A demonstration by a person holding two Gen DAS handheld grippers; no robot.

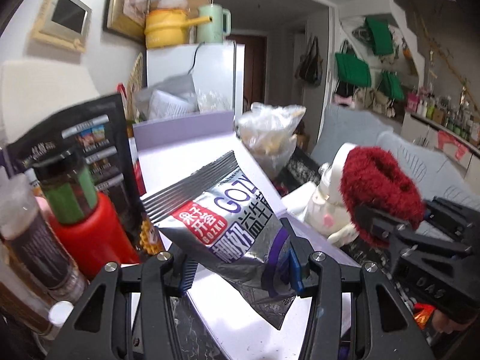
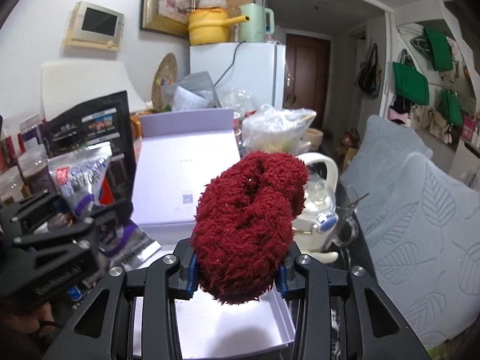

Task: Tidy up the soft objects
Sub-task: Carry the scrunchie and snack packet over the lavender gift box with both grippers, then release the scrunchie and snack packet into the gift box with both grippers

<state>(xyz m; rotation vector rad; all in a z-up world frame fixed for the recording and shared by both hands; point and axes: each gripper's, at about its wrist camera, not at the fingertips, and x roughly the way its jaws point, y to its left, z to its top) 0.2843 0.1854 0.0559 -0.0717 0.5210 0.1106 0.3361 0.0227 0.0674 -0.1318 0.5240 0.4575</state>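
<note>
My left gripper point(image 1: 241, 273) is shut on a silver snack bag point(image 1: 222, 225) with red and purple print, held tilted above an open lavender gift box point(image 1: 186, 138). My right gripper point(image 2: 237, 273) is shut on a fluffy dark red knitted piece point(image 2: 249, 216), its blue pads pressed into both sides. That red piece hangs over the box's white tray point(image 2: 240, 330). The box's raised lid point(image 2: 186, 168) stands behind it. In the right wrist view the left gripper point(image 2: 90, 216) and its snack bag point(image 2: 81, 180) sit at the left. The left wrist view shows the right gripper point(image 1: 378, 225) with the red piece point(image 1: 381, 189) at the right.
A white drinking bottle point(image 2: 318, 210) and a glass mug point(image 2: 348, 213) stand right of the box. A clear plastic bag of food point(image 2: 276, 132) lies behind it. Jars and a red container point(image 1: 90, 234) crowd the left, with a black pack point(image 2: 90, 126). Grey cushions point(image 2: 420, 210) fill the right.
</note>
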